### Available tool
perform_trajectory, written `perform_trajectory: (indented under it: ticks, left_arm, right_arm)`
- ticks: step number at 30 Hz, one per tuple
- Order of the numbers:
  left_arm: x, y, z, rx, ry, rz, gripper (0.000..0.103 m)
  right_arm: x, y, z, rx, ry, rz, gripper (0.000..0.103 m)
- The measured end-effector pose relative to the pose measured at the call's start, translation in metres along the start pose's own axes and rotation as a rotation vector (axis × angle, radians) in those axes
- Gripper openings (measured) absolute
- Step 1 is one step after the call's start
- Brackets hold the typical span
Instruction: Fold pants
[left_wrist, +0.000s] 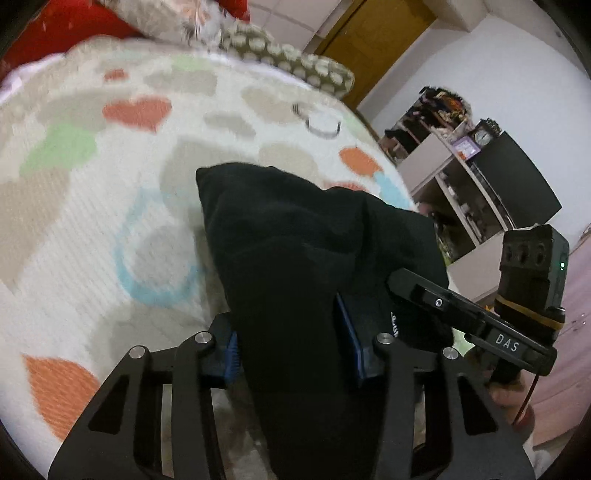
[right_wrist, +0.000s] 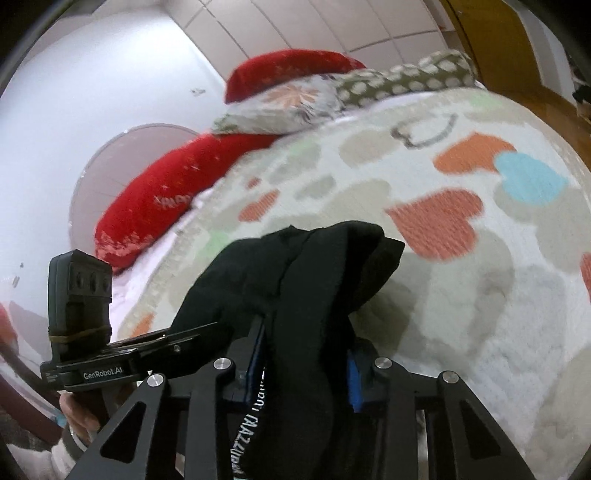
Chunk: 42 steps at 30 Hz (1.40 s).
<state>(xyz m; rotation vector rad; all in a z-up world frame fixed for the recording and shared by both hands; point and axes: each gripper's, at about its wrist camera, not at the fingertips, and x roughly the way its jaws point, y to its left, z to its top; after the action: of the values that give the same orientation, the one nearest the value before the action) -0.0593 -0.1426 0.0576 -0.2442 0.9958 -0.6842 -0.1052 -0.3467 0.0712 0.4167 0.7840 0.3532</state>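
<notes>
At the bottom of the left wrist view, our left gripper (left_wrist: 291, 354) has its jaws clamped on a thick bunch of the black knit pants (left_wrist: 303, 236), the blue pads (left_wrist: 349, 343) pressing the cloth from both sides. The right wrist view shows the same at its bottom edge: our right gripper (right_wrist: 306, 373) has its jaws closed on the black knit pants (right_wrist: 295, 280), along a band with white lettering, perhaps the waistband.

Both of us hold the garment lifted, bunched and hanging over the bed rather than spread flat. We judge the task to be early or mid-way: no neat flat fold is visible, and the cloth must yet be laid down, smoothed and doubled over.

Beyond the pants lies the white fleece bed cover with coloured hearts (left_wrist: 92, 184), filling the middle of both views and offering wide open room for laying the garment. A small dark bracelet-like loop (left_wrist: 319, 123) rests further up on it, well apart from the pants.

The bed's edge runs along the right of the left view, with a white shelf unit (left_wrist: 454, 173) past it. Furthest off, red and spotted pillows (right_wrist: 147, 199) line the upper part of the right view.
</notes>
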Motion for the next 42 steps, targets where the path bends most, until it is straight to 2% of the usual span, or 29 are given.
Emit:
perform_trajectory:
  ticks: [4, 7, 10, 11, 12, 14, 17, 20, 24, 27, 28, 30, 34, 39, 41, 42]
  left_arm:
    - [-0.025, 0.014, 0.032, 0.018, -0.067, 0.058, 0.044]
    - [-0.021, 0.033, 0.05, 0.013, -0.075, 0.117, 0.044]
    - [0.006, 0.066, 0.058, -0.059, -0.008, 0.211, 0.045]
    - [0.014, 0.072, 0.058, -0.08, 0.01, 0.218, 0.052]
    - [0.015, 0.079, 0.055, -0.111, 0.001, 0.204, 0.057]
    - [0.005, 0.077, 0.052, -0.104, -0.023, 0.219, 0.058]
    - [-0.017, 0.058, 0.047, -0.059, -0.098, 0.325, 0.057]
    - [-0.034, 0.039, 0.038, -0.028, -0.148, 0.306, 0.057]
    - [-0.024, 0.027, 0.022, 0.0, -0.121, 0.31, 0.057]
    - [-0.002, 0.024, 0.01, 0.05, -0.084, 0.404, 0.06]
    - [0.002, 0.026, 0.009, 0.047, -0.079, 0.391, 0.062]
    - [0.006, 0.033, 0.01, 0.016, -0.078, 0.369, 0.069]
    - [0.004, 0.037, 0.01, -0.019, -0.06, 0.337, 0.069]
    - [0.003, 0.031, 0.006, -0.011, -0.071, 0.36, 0.069]
    - [0.002, 0.029, 0.005, -0.009, -0.074, 0.365, 0.069]
    - [0.002, 0.029, 0.005, -0.007, -0.076, 0.369, 0.069]
  right_arm:
    - [0.019, 0.018, 0.024, -0.017, -0.019, 0.02, 0.035]
    - [0.047, 0.022, 0.042, -0.006, -0.032, 0.018, 0.035]
    - [0.083, 0.016, 0.05, -0.018, 0.013, -0.096, 0.038]
    - [0.094, 0.013, 0.051, -0.039, 0.044, -0.166, 0.041]
    - [0.095, 0.01, 0.05, -0.044, 0.057, -0.171, 0.044]
    - [0.082, 0.007, 0.051, -0.033, 0.043, -0.144, 0.044]
    - [0.058, 0.018, 0.059, -0.096, -0.011, -0.208, 0.046]
    - [0.044, 0.035, 0.073, -0.131, -0.051, -0.114, 0.046]
    - [0.073, 0.053, 0.078, -0.185, 0.005, -0.073, 0.046]
    - [0.113, 0.04, 0.075, -0.17, 0.091, -0.133, 0.045]
    - [0.122, 0.034, 0.074, -0.165, 0.108, -0.152, 0.045]
    - [0.126, 0.029, 0.071, -0.166, 0.087, -0.152, 0.045]
    - [0.106, 0.036, 0.071, -0.172, 0.084, -0.149, 0.045]
    - [0.065, 0.05, 0.046, -0.214, 0.067, -0.175, 0.045]
    - [0.062, 0.049, 0.028, -0.227, 0.093, -0.218, 0.045]
    - [0.066, 0.046, 0.017, -0.239, 0.116, -0.267, 0.046]
